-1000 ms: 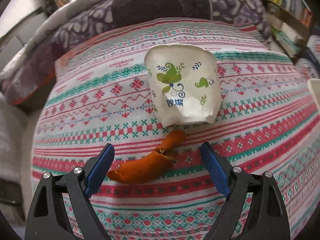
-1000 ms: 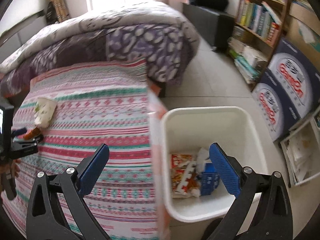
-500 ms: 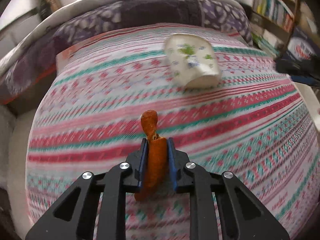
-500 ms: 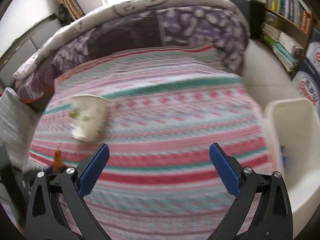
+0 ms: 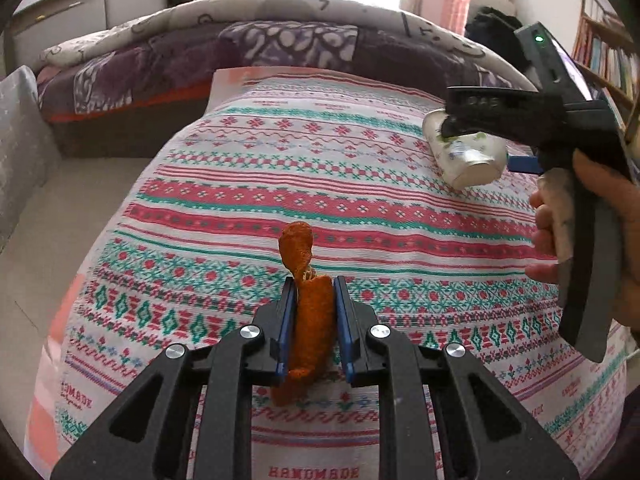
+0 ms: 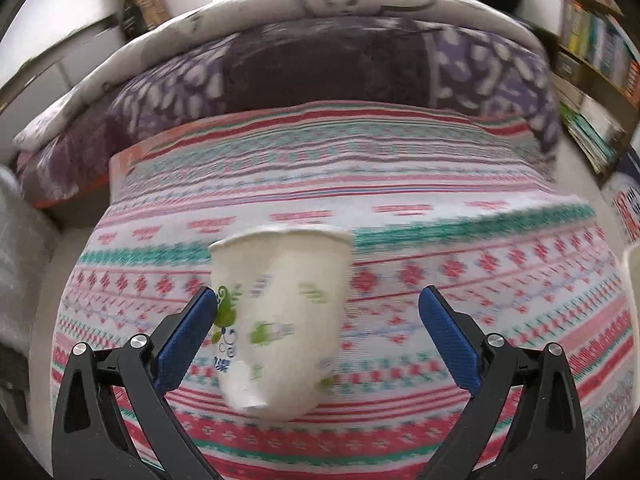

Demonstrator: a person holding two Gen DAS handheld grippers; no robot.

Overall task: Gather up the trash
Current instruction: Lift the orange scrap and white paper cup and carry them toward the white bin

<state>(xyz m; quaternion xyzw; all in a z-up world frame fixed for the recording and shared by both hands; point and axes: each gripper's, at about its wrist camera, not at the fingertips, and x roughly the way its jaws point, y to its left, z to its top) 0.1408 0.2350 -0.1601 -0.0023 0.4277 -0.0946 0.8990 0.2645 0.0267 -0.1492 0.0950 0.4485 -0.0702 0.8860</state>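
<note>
You have one strip of orange peel and one crumpled white paper cup with a green and blue leaf print, so two pieces of trash in sight. There is one red, green and white patterned woven cloth and one purple and white quilt. Two black grippers with blue pads show: the left gripper and the right gripper.

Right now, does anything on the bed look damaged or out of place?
Yes. The paper cup lies on its side on the bedspread, its wall dented, between the open right gripper fingers. The orange peel is already clamped in the left gripper.
</note>
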